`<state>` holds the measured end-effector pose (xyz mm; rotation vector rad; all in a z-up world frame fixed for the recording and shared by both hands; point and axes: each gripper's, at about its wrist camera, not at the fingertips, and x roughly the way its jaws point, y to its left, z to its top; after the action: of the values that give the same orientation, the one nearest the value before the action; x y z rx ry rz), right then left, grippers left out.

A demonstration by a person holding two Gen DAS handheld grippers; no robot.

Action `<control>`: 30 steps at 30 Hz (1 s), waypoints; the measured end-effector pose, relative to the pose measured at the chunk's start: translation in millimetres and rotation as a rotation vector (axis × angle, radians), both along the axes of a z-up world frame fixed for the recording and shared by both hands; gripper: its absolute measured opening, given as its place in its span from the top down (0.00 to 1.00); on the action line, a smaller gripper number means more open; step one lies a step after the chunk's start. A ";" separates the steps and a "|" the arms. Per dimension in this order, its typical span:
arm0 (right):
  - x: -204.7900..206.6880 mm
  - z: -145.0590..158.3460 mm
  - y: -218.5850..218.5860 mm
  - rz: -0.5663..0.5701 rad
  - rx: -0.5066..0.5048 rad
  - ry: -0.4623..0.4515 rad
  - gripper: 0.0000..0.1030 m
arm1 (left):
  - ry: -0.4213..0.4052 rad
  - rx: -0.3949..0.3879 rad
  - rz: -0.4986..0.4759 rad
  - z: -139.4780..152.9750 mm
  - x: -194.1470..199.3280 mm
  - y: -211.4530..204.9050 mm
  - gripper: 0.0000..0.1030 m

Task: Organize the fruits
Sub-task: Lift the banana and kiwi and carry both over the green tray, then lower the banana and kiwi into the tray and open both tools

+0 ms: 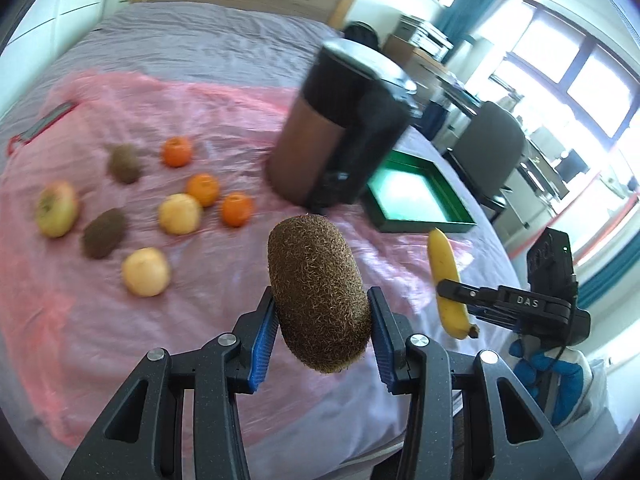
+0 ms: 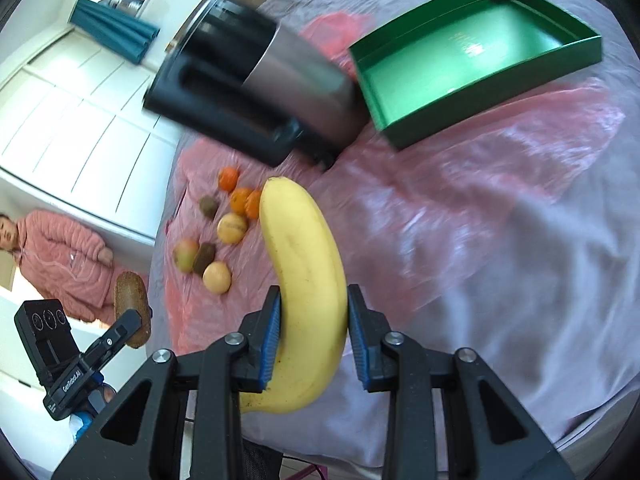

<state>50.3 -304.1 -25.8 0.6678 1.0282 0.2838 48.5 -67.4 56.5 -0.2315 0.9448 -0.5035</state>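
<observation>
My left gripper (image 1: pixel 322 312) is shut on a brown kiwi (image 1: pixel 316 292) and holds it above the pink sheet (image 1: pixel 200 320). My right gripper (image 2: pixel 314 312) is shut on a yellow banana (image 2: pixel 306 280), held in the air; the banana also shows in the left wrist view (image 1: pixel 446 276). The held kiwi shows at the left of the right wrist view (image 2: pixel 130 304). An empty green tray (image 1: pixel 416 196) (image 2: pixel 472 56) lies on the bed beyond both grippers. Loose fruit lies on the sheet: three oranges (image 1: pixel 204 188), two kiwis (image 1: pixel 104 232) and three apples (image 1: pixel 146 272).
A black and metal blender jug (image 1: pixel 340 128) (image 2: pixel 260 80) stands between the loose fruit and the tray. A red-edged flat object (image 1: pixel 42 124) lies at the sheet's far left. A person in pink (image 2: pixel 60 256) stands beside the bed. A chair (image 1: pixel 488 148) and desks lie beyond the bed.
</observation>
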 end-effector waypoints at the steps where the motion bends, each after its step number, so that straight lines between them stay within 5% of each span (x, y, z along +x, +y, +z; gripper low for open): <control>1: 0.5 2.2 -10.6 -0.019 0.000 -0.007 0.74 | 0.000 -0.003 -0.021 1.9 3.4 -12.1 0.63; 11: 31.1 16.4 -105.6 -0.161 -0.012 -0.056 0.74 | -0.003 0.001 -0.199 9.2 58.0 -146.0 0.63; 19: 85.5 11.3 -170.0 -0.248 -0.049 -0.093 0.74 | -0.006 0.080 -0.240 -6.7 120.2 -224.7 0.63; 30: 160.2 -11.7 -216.5 -0.277 -0.297 -0.070 0.73 | 0.031 0.223 -0.222 -68.2 182.9 -275.7 0.63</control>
<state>210.4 -520.6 -37.6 0.5183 0.8759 -0.0867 231.3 -343.1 -11.7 0.0681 1.0542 -0.5939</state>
